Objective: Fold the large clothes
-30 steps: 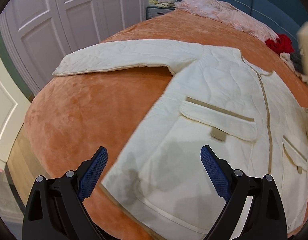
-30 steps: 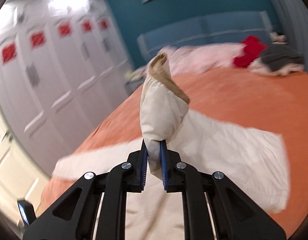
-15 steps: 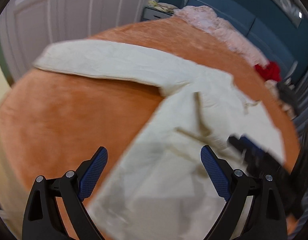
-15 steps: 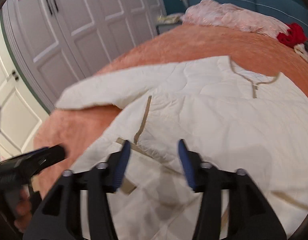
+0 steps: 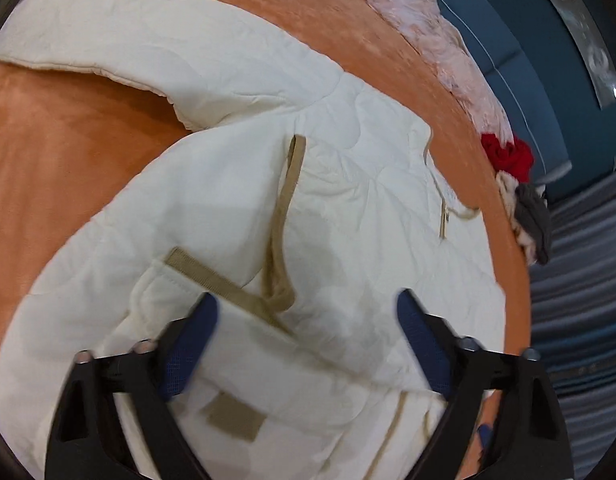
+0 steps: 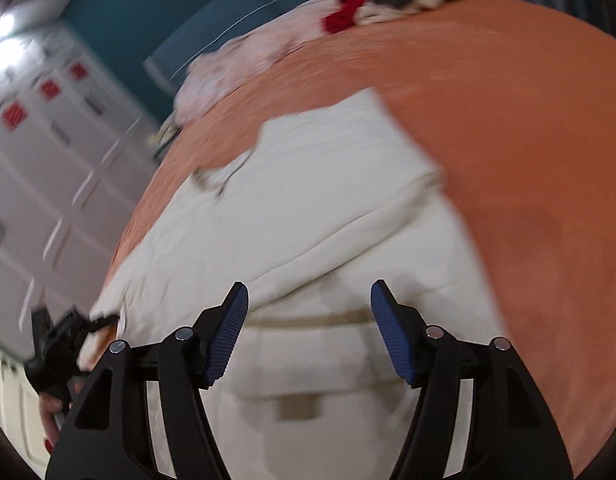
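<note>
The jacket (image 5: 236,184) is lying spread on the orange bed (image 5: 60,152), front up, and the change is plain: a second ago the right gripper was pinching one sleeve and holding it up in the air, and now that sleeve is lying folded across the chest, its tan cuff (image 5: 282,216) pointing down toward the pocket (image 5: 212,280). Going left to right, the far sleeve (image 5: 120,36) is still stretched out flat toward the wardrobe side, unfolded. The left gripper (image 5: 304,340) is hovering low over the pocket area with its jaws spread wide and nothing between them; it has been open all along and has only drifted in closer over the cloth. Further right, a pink heap (image 5: 439,44), something red (image 5: 507,156) and a grey item (image 5: 533,216) are sitting along the blue headboard (image 5: 519,68), well apart from the jacket. The right gripper (image 6: 308,336) is also standing wide and empty now, hanging just above the lower front of the jacket, having let the sleeve go; its view is smeared with motion, so I am guessing it is pulling away rather than settling. To my eye this means the first sleeve fold is done and half the tucking remains: the outstretched sleeve looks like the next thing to bring in, likely by the left gripper, before the body can be doubled over.
</note>
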